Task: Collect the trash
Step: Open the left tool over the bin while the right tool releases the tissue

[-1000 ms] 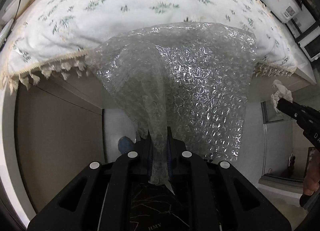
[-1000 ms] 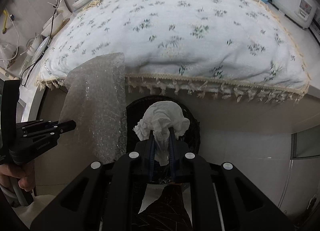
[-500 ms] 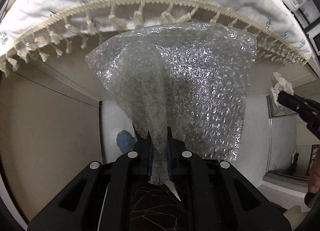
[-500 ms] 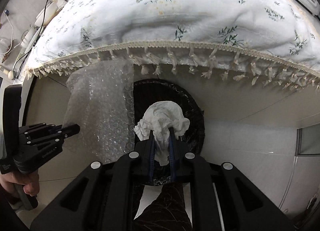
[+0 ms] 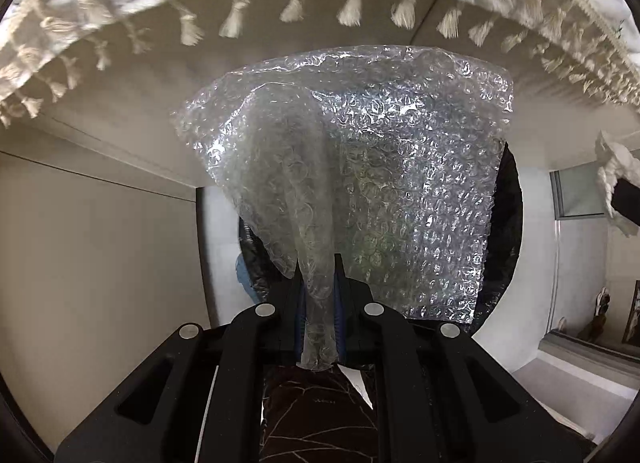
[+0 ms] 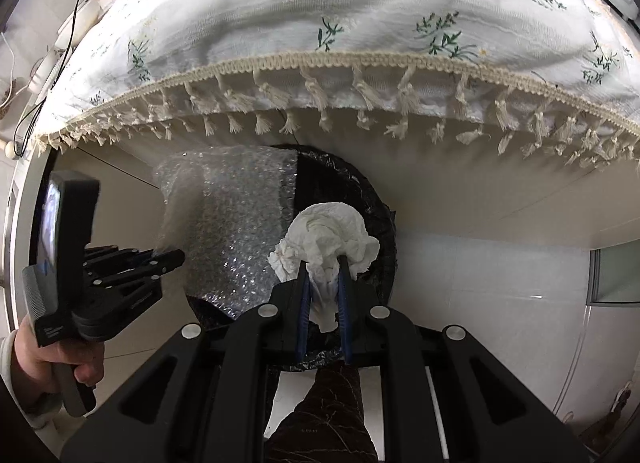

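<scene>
Lowered since the earlier frames, both grippers; fringed cloth [image 6: 352, 63] now up at 12 o'clock in each view, its tassels overhead in the left wrist view, flowered top out of sight there; black-lined bin [image 6: 360, 199] now larger and nearer below. Left gripper [image 5: 318, 263] with jaws clamped on a pinched fold of bubble wrap [image 5: 360, 183]; sheet fanned out toward 12 o'clock, covering most of the bin mouth, dark rim showing at 3 o'clock. Right gripper [image 6: 323, 263] with jaws closed on a crumpled white tissue [image 6: 328, 235], wad directly over the bin opening. In the right wrist view, left gripper at 9 o'clock, held by a hand [image 6: 60, 359], bubble wrap draped over the bin's left edge.
</scene>
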The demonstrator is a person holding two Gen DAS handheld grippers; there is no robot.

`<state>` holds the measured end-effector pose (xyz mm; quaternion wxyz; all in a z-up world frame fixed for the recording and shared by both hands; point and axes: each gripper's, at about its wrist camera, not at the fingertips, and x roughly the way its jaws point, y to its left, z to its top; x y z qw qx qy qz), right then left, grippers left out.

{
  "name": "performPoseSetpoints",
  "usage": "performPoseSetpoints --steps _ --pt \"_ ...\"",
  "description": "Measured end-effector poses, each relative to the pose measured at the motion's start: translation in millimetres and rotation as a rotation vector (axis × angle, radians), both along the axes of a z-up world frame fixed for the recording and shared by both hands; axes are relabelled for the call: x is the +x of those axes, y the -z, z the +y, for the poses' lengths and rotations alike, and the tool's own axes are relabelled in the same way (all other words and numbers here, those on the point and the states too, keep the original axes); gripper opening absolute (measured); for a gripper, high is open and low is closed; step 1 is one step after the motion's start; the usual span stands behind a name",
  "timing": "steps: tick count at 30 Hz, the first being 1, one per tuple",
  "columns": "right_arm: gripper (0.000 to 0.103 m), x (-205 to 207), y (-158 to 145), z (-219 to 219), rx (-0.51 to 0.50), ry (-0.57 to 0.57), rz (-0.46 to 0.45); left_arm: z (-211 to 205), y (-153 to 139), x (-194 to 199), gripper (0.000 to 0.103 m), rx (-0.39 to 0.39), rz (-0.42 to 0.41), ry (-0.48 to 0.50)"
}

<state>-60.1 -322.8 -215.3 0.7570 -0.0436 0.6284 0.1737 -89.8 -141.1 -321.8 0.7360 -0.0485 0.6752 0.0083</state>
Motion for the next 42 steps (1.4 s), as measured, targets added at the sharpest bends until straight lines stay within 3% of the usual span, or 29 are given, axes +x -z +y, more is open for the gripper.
performPoseSetpoints --steps 9,11,15,17,19,26,31,42 --pt "0.011 -7.9 9.8 3.2 -0.016 0.001 0.023 -5.4 1.1 9.0 0.018 -0.021 -0.031 0.023" --pt "0.011 -8.3 12.1 6.2 -0.015 0.002 0.025 -3.8 -4.6 9.3 0.030 -0.023 -0.050 0.024" --pt "0.011 -8.4 17.6 14.5 -0.011 -0.006 0.031 3.1 -17.5 8.0 0.042 -0.038 -0.086 0.007" --pt "0.011 -7.9 19.8 18.8 -0.008 -0.016 0.034 6.4 -24.7 6.3 0.055 -0.037 -0.101 -0.002" --pt "0.011 -7.5 22.3 25.7 -0.004 -0.025 0.036 11.1 -32.7 6.8 0.059 -0.034 -0.108 -0.004" --pt "0.012 -3.3 30.5 49.4 0.009 -0.058 0.051 23.6 -58.5 -1.4 0.090 -0.049 -0.166 -0.060" --pt "0.012 0.7 43.2 66.5 0.013 -0.072 0.073 36.2 -71.1 -6.1 0.097 -0.046 -0.195 -0.089" --pt "0.014 0.4 64.1 86.9 -0.009 -0.101 0.112 62.7 -72.3 -11.9 0.097 -0.050 -0.183 -0.119"
